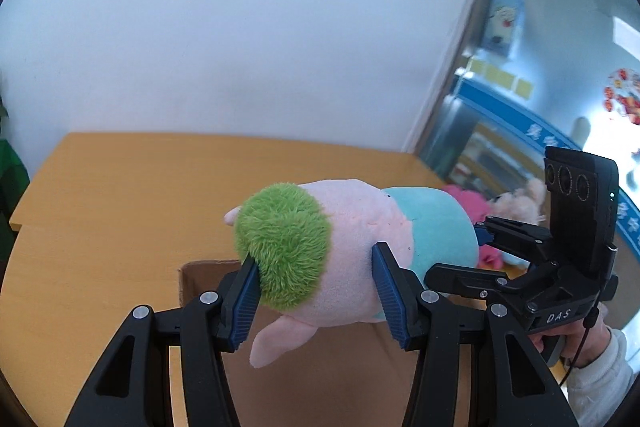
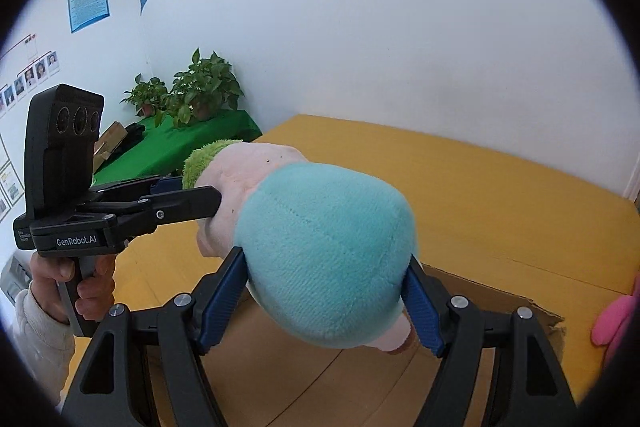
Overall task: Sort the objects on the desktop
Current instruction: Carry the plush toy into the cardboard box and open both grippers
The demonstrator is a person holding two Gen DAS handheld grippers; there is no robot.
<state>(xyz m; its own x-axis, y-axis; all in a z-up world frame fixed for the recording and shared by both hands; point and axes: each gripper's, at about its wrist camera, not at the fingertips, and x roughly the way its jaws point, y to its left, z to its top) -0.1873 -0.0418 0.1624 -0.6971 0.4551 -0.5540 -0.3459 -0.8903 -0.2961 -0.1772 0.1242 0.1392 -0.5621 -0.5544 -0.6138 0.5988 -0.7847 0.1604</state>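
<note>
The soft pig toy (image 1: 352,239) hangs in the air over the open cardboard box (image 1: 208,267) on the yellow table (image 1: 120,187). The left gripper (image 1: 316,291) squeezes its green and pink head end between both fingers. The right gripper (image 2: 324,301) squeezes its round blue body the same way.

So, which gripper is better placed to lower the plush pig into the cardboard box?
Probably left. The left gripper clamps the plush pig at its head, directly above the open cardboard box. The right gripper holds the teal body nearer the box's corner.
</note>
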